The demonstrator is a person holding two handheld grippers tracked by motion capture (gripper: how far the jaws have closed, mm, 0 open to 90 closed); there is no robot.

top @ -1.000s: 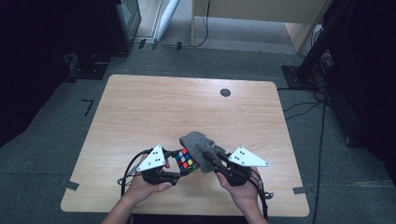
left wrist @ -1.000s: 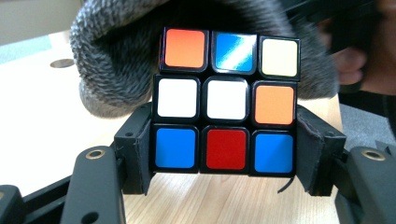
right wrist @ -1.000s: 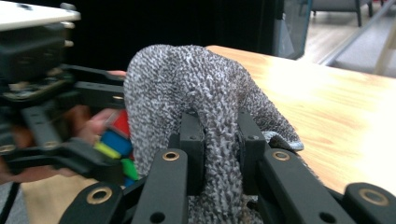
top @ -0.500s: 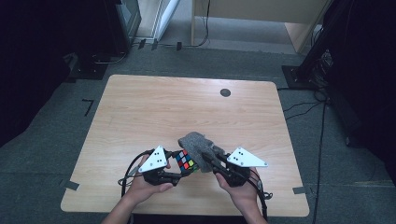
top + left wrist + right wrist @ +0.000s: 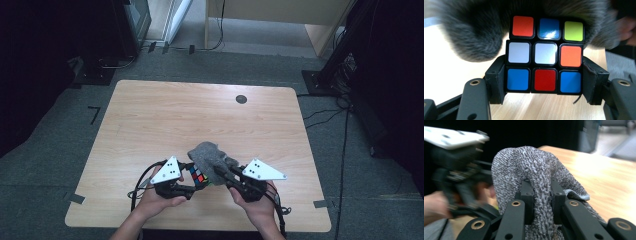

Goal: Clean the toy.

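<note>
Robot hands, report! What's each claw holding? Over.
Left claw shut on cube. Right claw shut on grey cloth, draped over cube. Nothing blocking.

High view looks down toward 12 o'clock; gripper views sit close, sharing the cube [image 5: 545,58] and cloth [image 5: 534,170].

A light wooden table [image 5: 165,115] stands on grey carpet [image 5: 60,165], with pale wooden furniture [image 5: 280,10] beyond it.

Puzzle cube [image 5: 545,53]: black frame; facing stickers red, blue, yellow-green; white, white, orange; blue, red, blue. Cloth [image 5: 536,172]: grey-and-white flecked knit. Table [image 5: 200,115]: pale wood grain.
</note>
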